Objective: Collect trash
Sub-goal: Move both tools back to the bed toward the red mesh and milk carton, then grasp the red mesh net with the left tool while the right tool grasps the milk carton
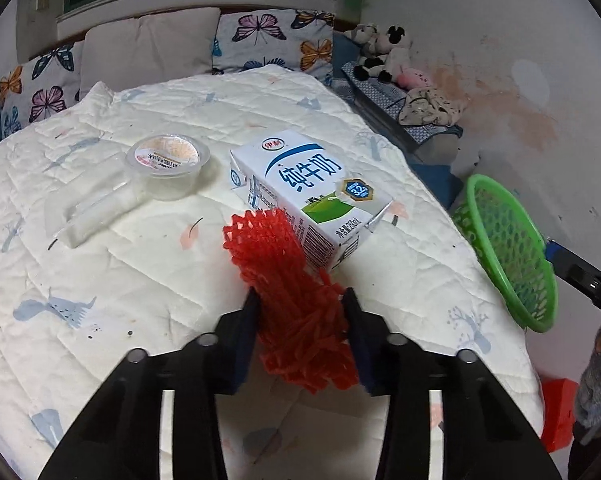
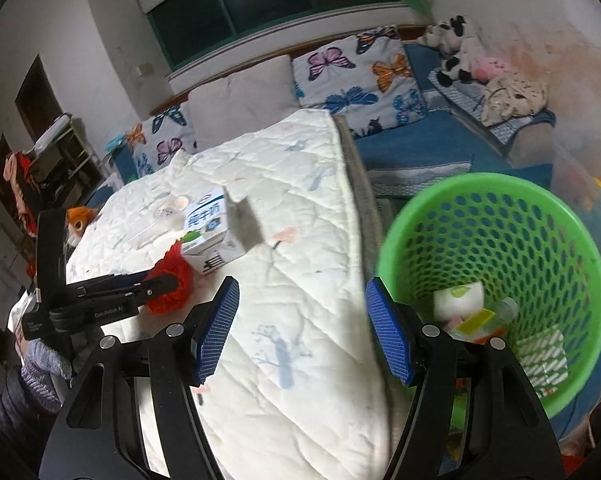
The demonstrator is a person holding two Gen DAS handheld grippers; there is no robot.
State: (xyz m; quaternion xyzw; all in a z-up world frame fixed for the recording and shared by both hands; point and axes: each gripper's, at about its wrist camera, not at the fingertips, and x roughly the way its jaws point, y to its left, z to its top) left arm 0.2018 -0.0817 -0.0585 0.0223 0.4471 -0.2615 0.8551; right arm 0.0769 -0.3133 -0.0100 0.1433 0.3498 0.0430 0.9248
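- The red foam net is being clamped between the pads of the left hand-held gripper, over the quilted bed, touching the milk carton.
- A sealed plastic cup is being left lying beside the carton, mid-bed.
- The right hand-held gripper is being held with jaws apart and nothing between them, over the bed's right edge.
- The green basket is being seen just off that edge, with trash inside.
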